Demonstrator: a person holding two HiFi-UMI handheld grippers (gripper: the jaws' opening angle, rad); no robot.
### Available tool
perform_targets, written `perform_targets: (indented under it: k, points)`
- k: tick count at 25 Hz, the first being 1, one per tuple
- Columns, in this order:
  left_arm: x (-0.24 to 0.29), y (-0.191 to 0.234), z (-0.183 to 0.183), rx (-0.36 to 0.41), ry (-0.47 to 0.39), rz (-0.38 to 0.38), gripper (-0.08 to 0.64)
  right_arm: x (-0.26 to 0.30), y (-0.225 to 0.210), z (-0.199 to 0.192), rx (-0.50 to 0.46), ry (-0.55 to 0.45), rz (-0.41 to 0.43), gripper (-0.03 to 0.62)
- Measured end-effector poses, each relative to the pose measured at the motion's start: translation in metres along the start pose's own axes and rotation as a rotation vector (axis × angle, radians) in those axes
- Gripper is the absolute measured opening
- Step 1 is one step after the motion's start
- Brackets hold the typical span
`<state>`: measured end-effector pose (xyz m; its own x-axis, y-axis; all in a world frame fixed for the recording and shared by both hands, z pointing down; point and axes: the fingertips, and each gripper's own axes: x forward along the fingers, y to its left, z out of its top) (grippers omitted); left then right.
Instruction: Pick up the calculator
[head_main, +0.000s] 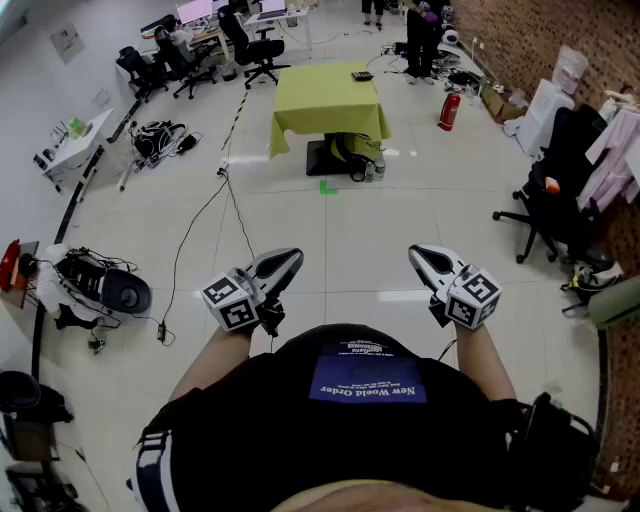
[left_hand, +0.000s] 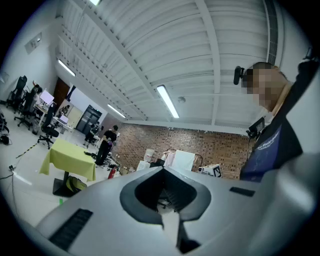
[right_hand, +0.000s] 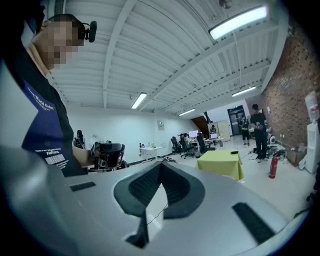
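Observation:
The calculator (head_main: 362, 76), a small dark slab, lies near the far right edge of a table draped in a yellow-green cloth (head_main: 325, 100) across the room. It also shows as a dark speck (right_hand: 234, 152) on the table (right_hand: 222, 162) in the right gripper view. Both grippers are held close to the person's body, far from the table. The left gripper (head_main: 290, 258) is shut and empty, its jaws touching (left_hand: 167, 212). The right gripper (head_main: 418, 255) is likewise shut with nothing in it (right_hand: 150, 200).
Bare white floor lies between me and the table. A bag (head_main: 352, 152) sits under the table, a red fire extinguisher (head_main: 449, 111) to its right. A black office chair (head_main: 545, 215) stands at right, cables (head_main: 200, 215) and gear (head_main: 105, 285) at left. People (head_main: 420, 35) stand behind the table.

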<state>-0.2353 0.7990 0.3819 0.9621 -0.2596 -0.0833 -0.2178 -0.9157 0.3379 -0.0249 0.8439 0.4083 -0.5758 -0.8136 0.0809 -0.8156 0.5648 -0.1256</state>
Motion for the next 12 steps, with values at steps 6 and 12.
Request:
perform_targets:
  k: [6, 12]
  points:
    - [0.031, 0.009, -0.007, -0.014, 0.012, -0.007, 0.006, 0.002, -0.03, -0.007, -0.01, 0.029, 0.009, -0.015]
    - [0.036, 0.066, 0.004, -0.041, 0.0, -0.016, 0.006, 0.049, -0.052, -0.005, -0.005, 0.048, 0.002, -0.015]
